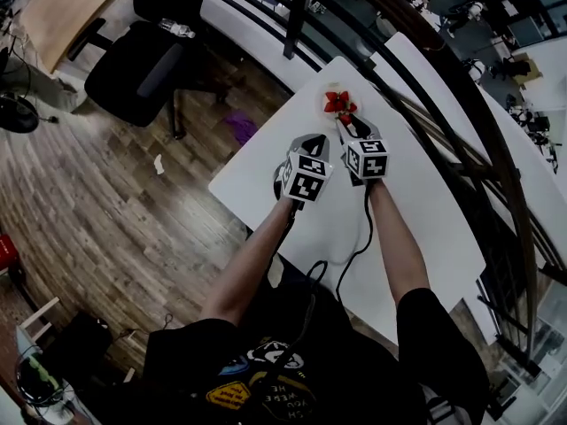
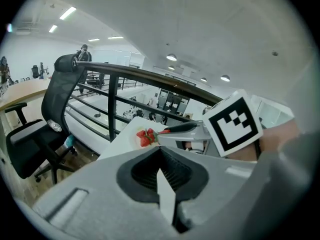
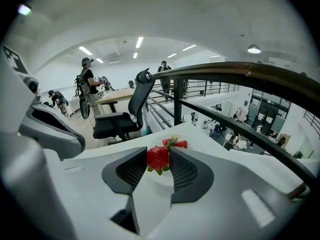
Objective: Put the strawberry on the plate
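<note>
A white plate (image 1: pixel 325 95) lies at the far end of the white table (image 1: pixel 292 202) with a few red strawberries (image 1: pixel 338 103) on it. My right gripper (image 1: pixel 345 122) reaches to the plate's near edge. In the right gripper view its pads are shut on one strawberry (image 3: pixel 158 157), and the other strawberries (image 3: pixel 176 144) lie just beyond. The left gripper view shows the right gripper (image 2: pixel 166 132) beside the berries (image 2: pixel 145 137) on the plate (image 2: pixel 133 134). My left gripper (image 1: pixel 314 142) hovers over the table just left of the right one, shut and empty (image 2: pixel 160 150).
A dark railing (image 1: pixel 416 78) runs behind the table's far and right edges. A black office chair (image 1: pixel 146 65) stands on the wooden floor to the left, with a purple scrap (image 1: pixel 239 127) near it. People (image 3: pixel 87 86) stand far off by a desk.
</note>
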`<move>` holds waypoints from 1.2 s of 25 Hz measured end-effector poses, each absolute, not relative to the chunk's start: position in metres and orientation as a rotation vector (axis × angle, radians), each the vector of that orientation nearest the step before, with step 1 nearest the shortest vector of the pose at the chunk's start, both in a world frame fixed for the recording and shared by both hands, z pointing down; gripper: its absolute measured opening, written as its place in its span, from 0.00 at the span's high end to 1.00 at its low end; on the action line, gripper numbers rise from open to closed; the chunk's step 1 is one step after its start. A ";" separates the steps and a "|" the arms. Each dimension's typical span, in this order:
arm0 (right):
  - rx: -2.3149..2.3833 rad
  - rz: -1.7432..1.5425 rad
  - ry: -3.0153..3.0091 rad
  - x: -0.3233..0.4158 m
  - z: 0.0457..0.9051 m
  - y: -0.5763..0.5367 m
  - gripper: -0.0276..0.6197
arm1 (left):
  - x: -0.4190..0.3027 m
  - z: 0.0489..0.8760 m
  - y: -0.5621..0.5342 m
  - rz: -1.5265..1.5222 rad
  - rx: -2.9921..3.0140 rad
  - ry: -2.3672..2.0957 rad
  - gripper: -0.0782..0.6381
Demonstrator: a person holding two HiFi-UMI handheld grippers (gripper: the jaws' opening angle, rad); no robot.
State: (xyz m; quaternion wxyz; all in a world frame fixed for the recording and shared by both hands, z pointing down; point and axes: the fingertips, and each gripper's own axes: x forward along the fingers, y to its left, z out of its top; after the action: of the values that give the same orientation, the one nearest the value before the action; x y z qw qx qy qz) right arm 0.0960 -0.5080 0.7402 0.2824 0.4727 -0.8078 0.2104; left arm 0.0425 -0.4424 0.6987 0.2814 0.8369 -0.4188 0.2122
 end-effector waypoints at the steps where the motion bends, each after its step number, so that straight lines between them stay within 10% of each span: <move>1: 1.261 0.562 -2.151 0.096 0.746 -0.510 0.74 | 0.041 0.701 -0.443 0.570 2.237 -1.122 0.88; 30: 1.276 0.634 -1.975 0.103 0.819 -0.534 0.73 | 0.020 0.713 -0.394 0.520 2.110 -1.108 0.88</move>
State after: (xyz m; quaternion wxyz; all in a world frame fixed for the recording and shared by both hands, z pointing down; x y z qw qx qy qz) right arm 0.1027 -0.5336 0.8186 0.3457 0.4916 -0.7610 0.2444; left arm 0.0200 -0.3936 0.7133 0.3441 0.8122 -0.4266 0.2001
